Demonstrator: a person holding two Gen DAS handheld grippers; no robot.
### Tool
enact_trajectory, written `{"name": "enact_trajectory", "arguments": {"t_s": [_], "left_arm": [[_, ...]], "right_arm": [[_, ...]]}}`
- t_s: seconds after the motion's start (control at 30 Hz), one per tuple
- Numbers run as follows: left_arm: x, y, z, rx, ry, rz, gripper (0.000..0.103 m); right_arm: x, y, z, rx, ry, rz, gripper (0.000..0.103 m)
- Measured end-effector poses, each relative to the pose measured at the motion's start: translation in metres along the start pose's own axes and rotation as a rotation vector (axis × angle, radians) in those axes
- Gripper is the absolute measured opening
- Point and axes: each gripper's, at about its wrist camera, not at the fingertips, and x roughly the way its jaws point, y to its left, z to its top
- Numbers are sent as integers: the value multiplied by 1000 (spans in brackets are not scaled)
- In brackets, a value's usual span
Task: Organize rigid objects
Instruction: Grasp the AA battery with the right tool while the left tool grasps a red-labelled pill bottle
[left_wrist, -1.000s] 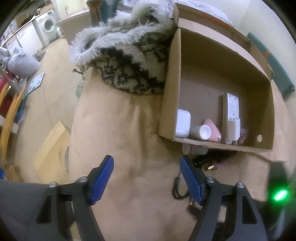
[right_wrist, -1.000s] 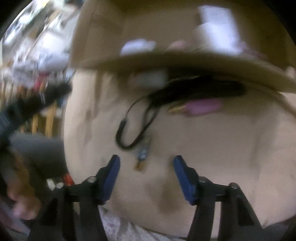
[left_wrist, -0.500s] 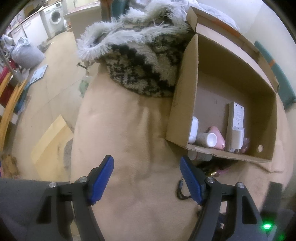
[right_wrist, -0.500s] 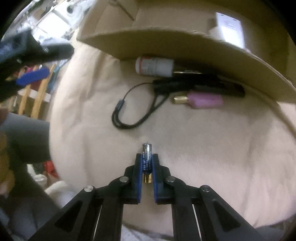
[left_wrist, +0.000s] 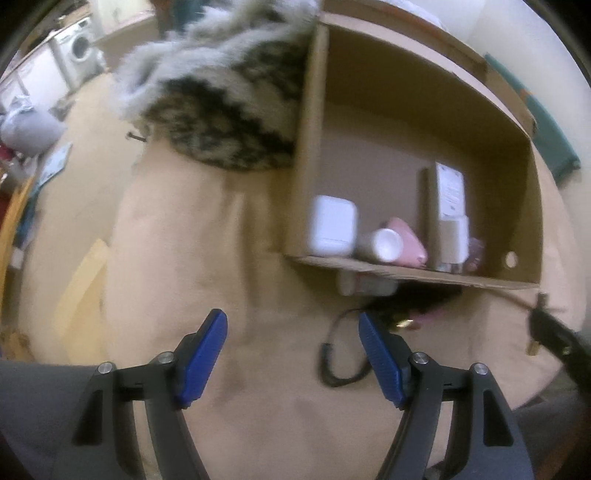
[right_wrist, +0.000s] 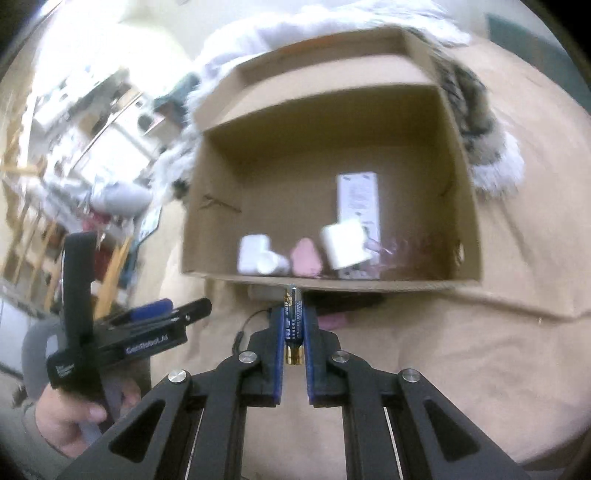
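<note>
The right tool (right_wrist: 293, 328) is clenched on a small blue cylindrical battery with a gold end cap (right_wrist: 293, 321), pinched upright between its two blue-padded fingers (right_wrist: 277, 354). The battery's tip reaches the near edge of the open brown cardboard box (right_wrist: 458, 155), and the tool points forward over the beige padded cushion (right_wrist: 480, 369), aimed at the box's near wall. The box rests on this cushion with its flaps folded outward.

Inside the box, along the near wall, lie a white rounded case (right_wrist: 251, 253), a white cylindrical bottle (right_wrist: 273, 264), a pink rounded object (right_wrist: 304, 256), a white cube-shaped adapter (right_wrist: 343, 242) and a tall white rectangular package with print (right_wrist: 358, 199). Their outlines are blurred.

The left tool (left_wrist: 291, 354) is released, its blue pads wide apart with nothing between them, and it hovers low over the cushion, pointing toward the box's left corner. In the right wrist view the person's left hand (right_wrist: 70, 417) grips the tool's black handle from below.

On the cushion, just in front of the box, lies a looped black cable (left_wrist: 340, 365), beside a dark elongated item (left_wrist: 417, 302) and a pink tube with a gold cap (left_wrist: 424, 319), both partly tucked under the box edge. A shaggy grey and black patterned blanket (left_wrist: 229, 110) lies against the box's left side.
</note>
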Motion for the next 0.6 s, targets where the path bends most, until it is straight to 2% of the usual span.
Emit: {"name": "enact_trajectory", "arguments": {"t_s": [0.1, 0.27, 0.6], "left_arm": [[10, -22, 6, 39, 4, -9, 71], [31, -50, 6, 101, 23, 26, 71], [69, -77, 22, 129, 49, 84, 69]], "right_arm": [[5, -6, 4, 50, 4, 4, 11], [4, 1, 7, 8, -24, 8, 11], [-7, -8, 10, 64, -62, 26, 11]]}}
